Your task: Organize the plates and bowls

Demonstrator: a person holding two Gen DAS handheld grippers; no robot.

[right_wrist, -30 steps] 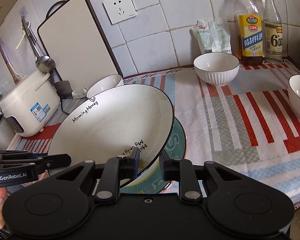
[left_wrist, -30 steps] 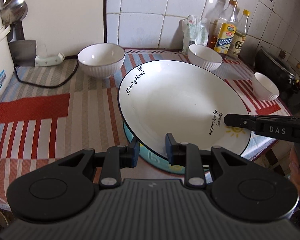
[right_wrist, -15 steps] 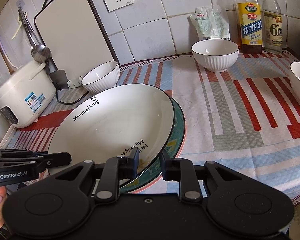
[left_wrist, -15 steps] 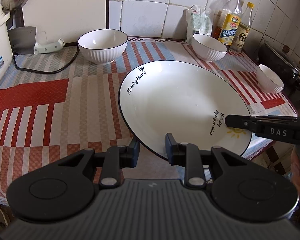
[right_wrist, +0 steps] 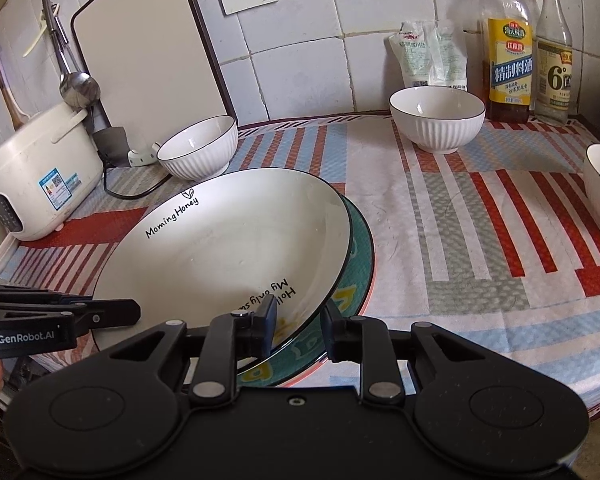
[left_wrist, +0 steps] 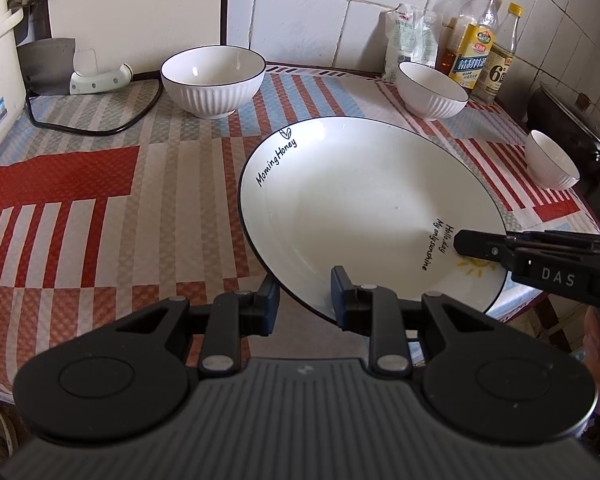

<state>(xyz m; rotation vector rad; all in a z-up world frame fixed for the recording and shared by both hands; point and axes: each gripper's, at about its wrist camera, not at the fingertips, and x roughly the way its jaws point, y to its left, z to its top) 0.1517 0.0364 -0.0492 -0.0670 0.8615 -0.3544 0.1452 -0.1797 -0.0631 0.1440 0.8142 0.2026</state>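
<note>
The striped red, blue and grey tablecloth covers the counter, and a pale cutting board leans on the tiled wall behind a white rice cooker. On the cloth near the front edge lies a teal plate, and on top of it rests the white "Morning Honey" plate, black-rimmed and set slightly to one side, so that the teal rim shows only in the right wrist view. The left gripper is clenched on the white plate's near rim, one finger above and one below. The right gripper straddles the opposite rim; its jaws are opening, with the rim between them and a gap at the outer finger. Three white ribbed bowls stand well apart: one by the cutting board, one just before two oil bottles, one near the right edge.
</note>
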